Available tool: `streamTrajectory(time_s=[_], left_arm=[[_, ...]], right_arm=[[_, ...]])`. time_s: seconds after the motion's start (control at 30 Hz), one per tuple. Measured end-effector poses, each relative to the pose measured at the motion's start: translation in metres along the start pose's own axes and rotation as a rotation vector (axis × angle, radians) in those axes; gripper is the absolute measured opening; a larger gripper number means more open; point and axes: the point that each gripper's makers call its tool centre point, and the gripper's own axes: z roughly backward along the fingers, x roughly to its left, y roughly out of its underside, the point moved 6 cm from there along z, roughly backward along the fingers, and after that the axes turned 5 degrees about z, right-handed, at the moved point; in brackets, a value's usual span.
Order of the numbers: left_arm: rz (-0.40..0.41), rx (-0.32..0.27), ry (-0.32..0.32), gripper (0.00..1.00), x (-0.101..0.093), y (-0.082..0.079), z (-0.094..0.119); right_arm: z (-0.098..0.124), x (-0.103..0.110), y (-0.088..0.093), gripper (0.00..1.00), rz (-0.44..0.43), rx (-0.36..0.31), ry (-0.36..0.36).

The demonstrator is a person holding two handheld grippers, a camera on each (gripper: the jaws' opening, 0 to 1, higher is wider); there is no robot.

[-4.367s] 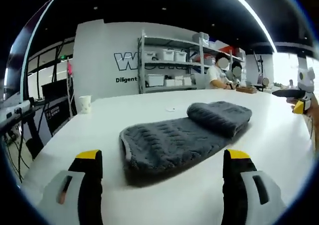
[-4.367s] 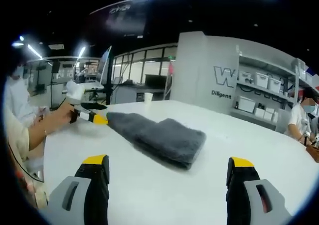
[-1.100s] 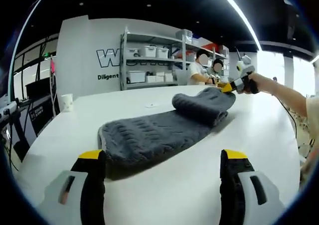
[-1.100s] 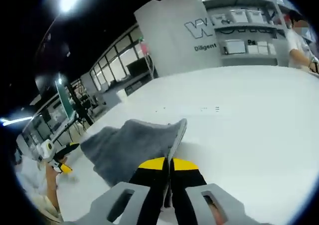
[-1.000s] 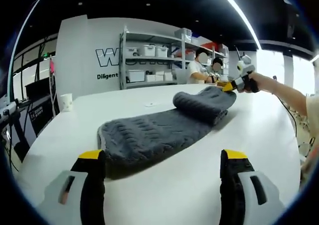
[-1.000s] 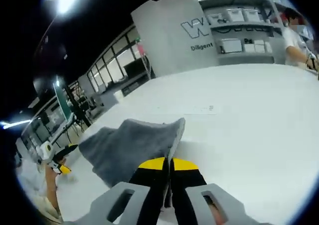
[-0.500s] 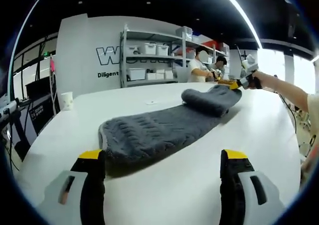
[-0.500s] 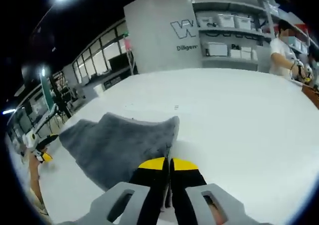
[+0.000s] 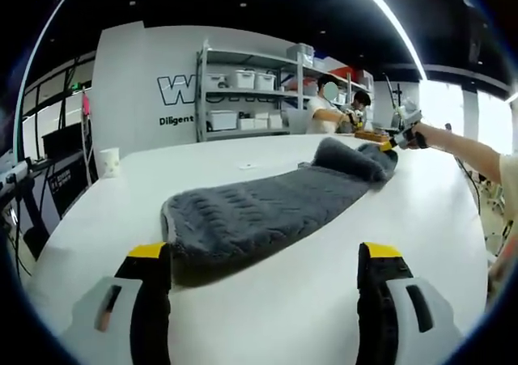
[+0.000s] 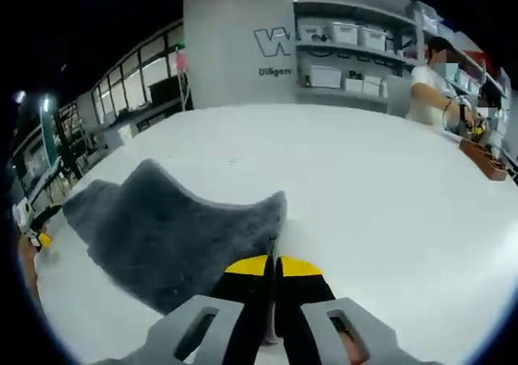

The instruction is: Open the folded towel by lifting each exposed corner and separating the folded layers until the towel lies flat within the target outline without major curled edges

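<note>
Left gripper view: the grey towel (image 9: 271, 211) lies on the white worktop (image 9: 421, 219), running from centre-left toward upper right. Compared with a second ago, the rolled fold at its far end is flatter and drawn further toward the right; the towel reads longer and lower. Left gripper (image 9: 263, 280) sits at the bottom of frame, jaws wide apart, holding nothing, towel's near edge just beyond them; its pose is unchanged. Right gripper (image 9: 402, 130) shows at upper right, held by a hand with the forearm reaching in from the right edge, at the towel's far end.

Right gripper view: right gripper's (image 10: 271, 272) jaws are closed tight on a towel (image 10: 170, 227) corner, which stands up as a raised edge at frame centre. The rest of the cloth spreads to the left, more opened out than a second ago. Left gripper (image 10: 28, 227) sits at the far left edge.

Shelving (image 9: 259, 98) with boxes stands in the background, and a paper cup (image 9: 108, 162) sits on the worktop at left.
</note>
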Motion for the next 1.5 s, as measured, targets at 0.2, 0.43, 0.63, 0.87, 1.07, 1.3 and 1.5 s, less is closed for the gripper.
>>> streamTrajectory(time_s=[0.2, 0.43, 0.63, 0.87, 1.07, 1.3, 1.5], left_arm=[[-0.002, 0.012, -0.004, 0.95, 0.001, 0.002, -0.001], [-0.001, 0.015, -0.007, 0.94, 0.001, 0.002, -0.001], [0.002, 0.015, -0.008, 0.94, 0.001, 0.003, -0.001], [0.005, 0.006, -0.006, 0.94, 0.002, 0.001, -0.001], [0.006, 0.008, -0.009, 0.94, 0.003, 0.002, -0.001], [0.010, 0.006, -0.010, 0.93, 0.003, 0.002, -0.001], [0.010, 0.011, -0.014, 0.93, 0.003, 0.002, -0.001]], right_arm=[[0.005, -0.030, 0.009, 0.00, -0.017, 0.013, 0.064], [0.009, -0.051, 0.016, 0.00, -0.059, 0.002, 0.125], [0.013, -0.067, 0.019, 0.00, -0.042, 0.013, 0.192], [0.012, -0.079, 0.021, 0.00, -0.048, -0.004, 0.253], [0.004, -0.089, 0.030, 0.00, -0.015, 0.017, 0.309], [0.000, -0.096, 0.030, 0.00, 0.064, 0.009, 0.376], [0.001, -0.109, 0.042, 0.00, 0.109, 0.079, 0.433]])
